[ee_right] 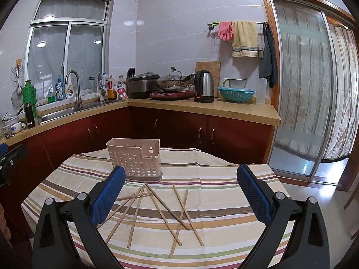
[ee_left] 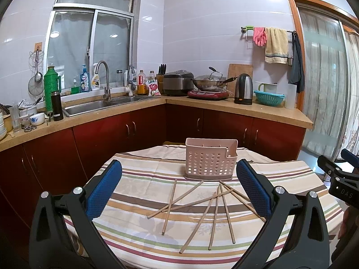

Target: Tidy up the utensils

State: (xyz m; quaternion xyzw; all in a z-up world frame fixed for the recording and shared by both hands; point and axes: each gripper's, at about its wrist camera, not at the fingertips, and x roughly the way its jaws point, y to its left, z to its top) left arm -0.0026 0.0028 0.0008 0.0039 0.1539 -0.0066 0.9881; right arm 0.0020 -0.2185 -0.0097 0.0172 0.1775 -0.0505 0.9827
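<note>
Both tongs spread wide, nothing held: left gripper point(ee_left: 179, 188), right gripper point(ee_right: 180, 190), hovering above the table point(ee_left: 139, 242). Chopsticks point(ee_left: 215, 210) lie scattered and crossed on the striped cloth, just in front of the pink perforated holder point(ee_left: 211, 163). I'd take 1 top-lying stick near its middle, pinch squarely, lift before tilting it upright. Sticks are thin, pale wood; holder looks empty.

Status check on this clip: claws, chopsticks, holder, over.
Left claw open, empty. Right claw open, empty. Chopsticks scattered, crossed on striped tablecloth before pink holder. Nothing blocking.
</note>
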